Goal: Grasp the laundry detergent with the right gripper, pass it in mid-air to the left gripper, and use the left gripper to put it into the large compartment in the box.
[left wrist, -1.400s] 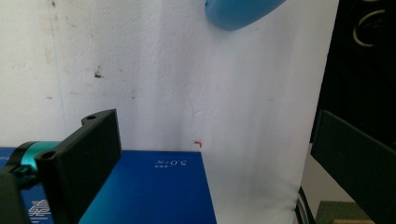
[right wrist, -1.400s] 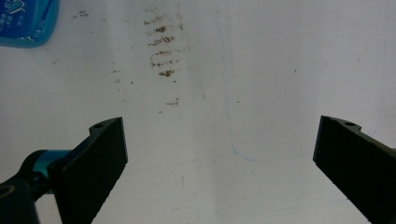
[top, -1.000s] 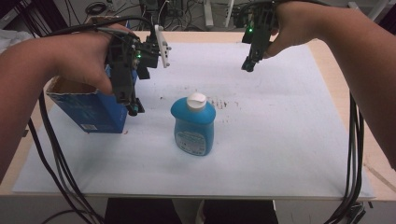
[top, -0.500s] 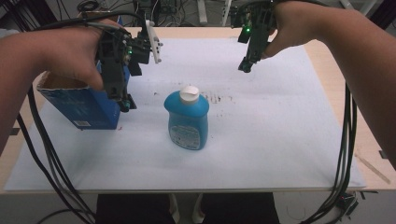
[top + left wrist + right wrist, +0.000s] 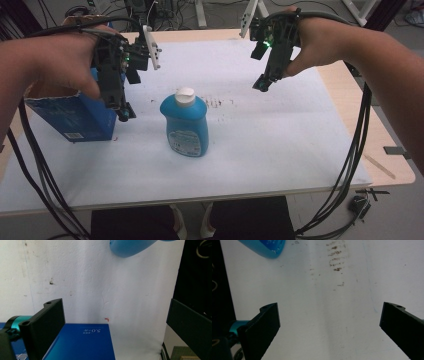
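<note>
Your left gripper (image 5: pixel 123 107) hangs just over the near corner of the open-topped blue carton (image 5: pixel 75 117), its fingers spread wide with nothing between them; in the left gripper view the carton's blue face (image 5: pixel 82 342) lies below and between those fingers, so you look lined up over it but have not closed on anything. Your right gripper (image 5: pixel 262 84) hovers well off to the far right of the white-covered surface (image 5: pixel 280 145), fingers likewise wide apart and empty, with only stained white covering beneath them in the right gripper view. The blue detergent bottle (image 5: pixel 184 124) with its white cap stands upright near the middle of the surface, between your two grippers and apart from both, just to the right of the carton. As far as the pictures show, nothing has been picked up yet: judging by position, the grasp on the carton is the step in hand, and everything beyond it, whatever happens with the bottle included, is still ahead of you.
</note>
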